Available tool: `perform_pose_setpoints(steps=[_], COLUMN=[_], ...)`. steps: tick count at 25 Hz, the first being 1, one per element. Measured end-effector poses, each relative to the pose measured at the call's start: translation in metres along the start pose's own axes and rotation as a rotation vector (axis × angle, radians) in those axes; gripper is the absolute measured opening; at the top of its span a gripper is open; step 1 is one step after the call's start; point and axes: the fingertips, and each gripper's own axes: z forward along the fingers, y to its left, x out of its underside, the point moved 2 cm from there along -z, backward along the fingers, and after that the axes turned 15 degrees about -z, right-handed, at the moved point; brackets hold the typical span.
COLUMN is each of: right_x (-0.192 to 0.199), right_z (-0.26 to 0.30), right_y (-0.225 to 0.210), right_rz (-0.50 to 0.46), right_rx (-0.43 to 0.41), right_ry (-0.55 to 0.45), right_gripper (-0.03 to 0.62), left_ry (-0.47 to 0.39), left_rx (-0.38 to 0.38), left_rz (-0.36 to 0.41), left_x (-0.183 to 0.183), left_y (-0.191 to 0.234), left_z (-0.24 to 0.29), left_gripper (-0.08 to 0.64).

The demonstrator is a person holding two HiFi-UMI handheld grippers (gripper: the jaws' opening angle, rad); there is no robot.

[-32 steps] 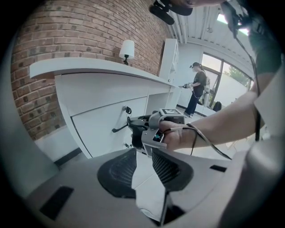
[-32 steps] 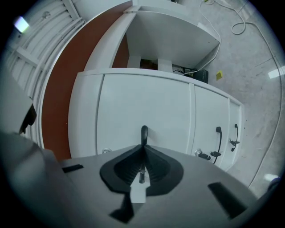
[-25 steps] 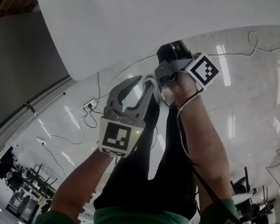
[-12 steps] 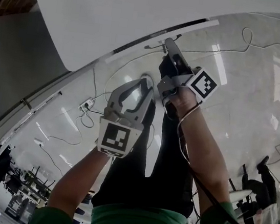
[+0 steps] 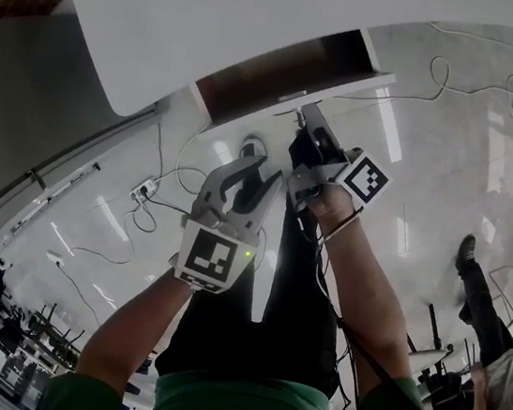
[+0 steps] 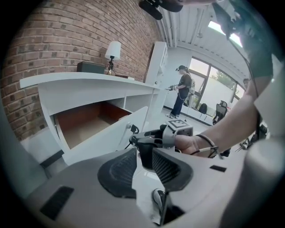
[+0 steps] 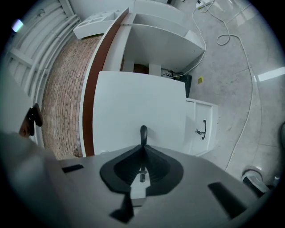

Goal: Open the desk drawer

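The drawer [image 5: 285, 66] sits under the top of the white desk [image 5: 265, 11], and it is already part of the way out, so its brown inside shows. The right gripper [image 7: 143, 149] has its two jaws squeezed together on the thin dark handle [image 7: 143, 132], which sticks out from the middle of the white drawer front [image 7: 138, 102]. The left gripper [image 6: 144, 151] hangs just beside it, a bit nearer to the person. Its jaws are apart and there is nothing between them. The drawer looks like a hard, stiff box that will not bend or squash. The part of the inside that can be seen looks bare, so it is likely light and should slide out easily. It probably runs on rails, so it should come best with a straight pull toward the person, not a pull to one side. The handle is the only good place to hold, because the front is flat and smooth with nothing else to grab. The handle is thin and looks smooth, so it could slip out of the jaws if the grip is loose or the pull is jerky. Holding it near its middle should keep the drawer from twisting and getting stuck.
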Motion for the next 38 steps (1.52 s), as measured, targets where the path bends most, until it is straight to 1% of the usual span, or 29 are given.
perform_pose_setpoints(steps=[7,9,13,17,20,24,28,34,36,38], right_x=[0.006,0.008,0.009,0.011,0.016,0.023,0.029,0.030,0.033,0.042], right_z=[-0.013,-0.014,-0.014,-0.015,-0.018,-0.021,-0.020,-0.017,-0.018,-0.021], right_y=[0.000,-0.001,-0.003,-0.007,-0.018,-0.029,-0.039,-0.050,-0.056,-0.063], right_rz=[0.018,0.023,0.024,0.009,-0.012,-0.012,-0.022,-0.063,-0.040,0.011], right_rx=[0.008,0.010,0.011,0.016,0.043,0.054,0.068,0.075,0.093,0.137], right_ry=[0.007,0.005,0.007,0.017,0.042,0.055,0.063,0.081,0.086,0.096], right_gripper=[0.015,0.015,0.015,0.018,0.020,0.020,0.021,0.023,0.026,0.028], left_ry=[0.009,0.021,0.018,0.024,0.030,0.029,0.050,0.050,0.048,0.046], left_rx=[0.035,0.044,0.051,0.056,0.059,0.064,0.073,0.075,0.078,0.082], left_rz=[0.000,0.002,0.007,-0.002,-0.003,-0.003,-0.004,-0.003,-0.003,-0.002], left_x=[0.010,0.009,0.010,0.006,0.006,0.015,0.022,0.030,0.031,0.030], left_y=[-0.015,-0.015,-0.014,-0.012,-0.012,-0.014,-0.014,-0.017,-0.019,-0.021], left_z=[0.001,0.001,0.004,0.004,0.005,0.005,0.005,0.009,0.010,0.009], left_gripper=[0.101,0.101,0.101,0.101,0.101,0.101,0.101,0.101,0.101,0.101])
